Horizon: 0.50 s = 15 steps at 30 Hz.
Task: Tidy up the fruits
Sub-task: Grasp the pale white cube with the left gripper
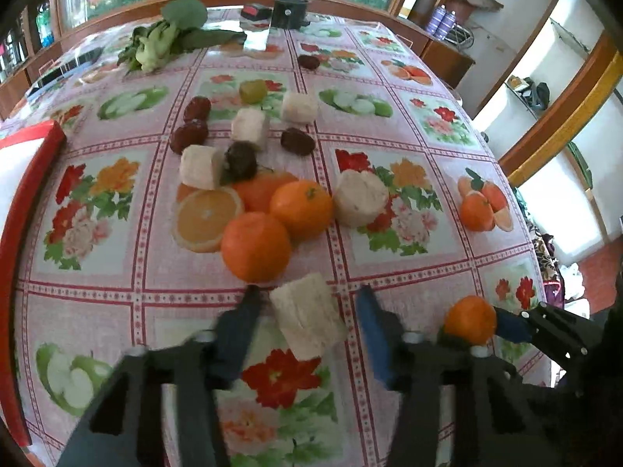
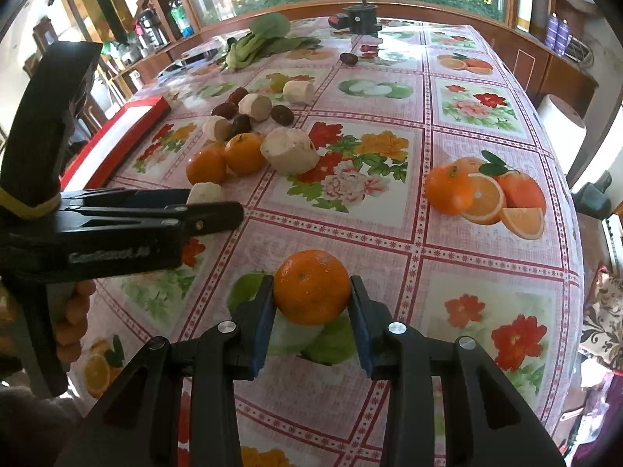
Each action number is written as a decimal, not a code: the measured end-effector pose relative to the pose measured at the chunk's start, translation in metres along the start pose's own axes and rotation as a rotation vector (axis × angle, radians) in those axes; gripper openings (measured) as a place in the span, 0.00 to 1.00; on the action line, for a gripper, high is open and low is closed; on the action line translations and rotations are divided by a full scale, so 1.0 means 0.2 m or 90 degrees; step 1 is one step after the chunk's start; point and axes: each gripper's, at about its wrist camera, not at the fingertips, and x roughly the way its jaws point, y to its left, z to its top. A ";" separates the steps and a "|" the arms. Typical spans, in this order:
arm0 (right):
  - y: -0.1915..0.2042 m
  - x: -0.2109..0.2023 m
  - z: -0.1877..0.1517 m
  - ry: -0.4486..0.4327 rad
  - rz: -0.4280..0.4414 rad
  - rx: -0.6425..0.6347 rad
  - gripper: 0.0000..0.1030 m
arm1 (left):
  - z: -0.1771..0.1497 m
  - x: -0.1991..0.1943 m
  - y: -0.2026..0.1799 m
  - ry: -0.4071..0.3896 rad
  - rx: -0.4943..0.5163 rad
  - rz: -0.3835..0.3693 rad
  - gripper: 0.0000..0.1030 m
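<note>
A: Right claw [image 2: 310, 299]?
B: Clenched on orange [image 2: 311, 286], above desk [image 2: 486, 241] centre, far from edges.
A: Left claw [image 1: 307, 311]?
B: Released around pale chunk [image 1: 307, 315], just beside two oranges [image 1: 280, 225].

Both wrist cams sit low over the table [image 1: 389, 78], facing fwd past their fingers; left cam sits close behind a pale chunk [image 1: 307, 315] between its fingers. Shared: two oranges [image 2: 226, 159] ahead of both finger pairs; also the held orange [image 2: 311, 286].
</note>
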 end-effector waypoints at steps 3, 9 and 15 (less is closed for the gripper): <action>-0.01 0.02 0.01 0.002 0.007 0.006 0.34 | 0.00 -0.01 0.04 0.001 -0.025 -0.021 0.36; 0.01 0.03 0.02 -0.008 0.005 -0.001 0.34 | -0.05 -0.04 0.10 0.004 -0.044 -0.042 0.34; 0.05 0.02 0.03 -0.016 0.007 0.001 0.34 | -0.12 -0.10 0.15 0.003 -0.037 -0.062 0.34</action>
